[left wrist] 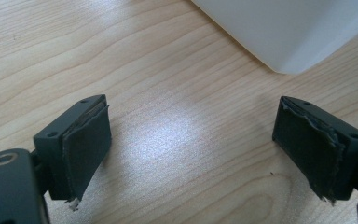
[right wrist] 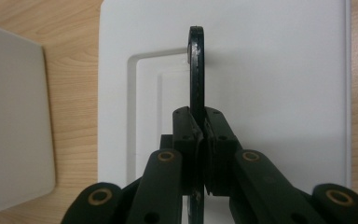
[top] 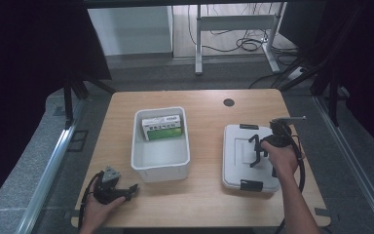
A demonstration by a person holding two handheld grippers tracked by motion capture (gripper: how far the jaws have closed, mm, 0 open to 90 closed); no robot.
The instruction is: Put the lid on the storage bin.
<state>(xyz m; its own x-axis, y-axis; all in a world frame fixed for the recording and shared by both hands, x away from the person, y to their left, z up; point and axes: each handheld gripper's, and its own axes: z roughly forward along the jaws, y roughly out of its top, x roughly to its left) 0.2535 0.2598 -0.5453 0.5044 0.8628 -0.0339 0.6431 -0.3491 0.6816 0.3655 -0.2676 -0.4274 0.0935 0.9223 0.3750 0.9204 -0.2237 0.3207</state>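
The work in hand is judged to be the closing of the white bin (top: 160,146) with its lid (top: 248,158). The lid is not yet on: it lies flat on the table (top: 204,195), to the right of the bin and well apart from it. Its black handle (right wrist: 196,70) is clamped between the jaws of the right gripper (right wrist: 200,135), as is seen in the right gripper view, where the thin handle stands upright between the closed pads. Whether the lid is already raised off the table cannot be told; in the high view it appears to rest there, with black latches (top: 251,185) shown at its near and far edges.

What is left, then, is judged to be nearly everything: the lid is to be lifted, carried leftward over the bin, lowered squarely onto the rim and perhaps latched.

The bin stands open near the middle of the table. One green-and-white box (top: 162,127) is held in it, lying against the far wall; the rest of the floor of the bin is bare.

The left gripper (top: 121,190) is kept released, its jaws spread wide with nothing between them, low over the table just beside the near left corner of the bin (left wrist: 284,28). From there the bin could be steadied while the lid is set down.
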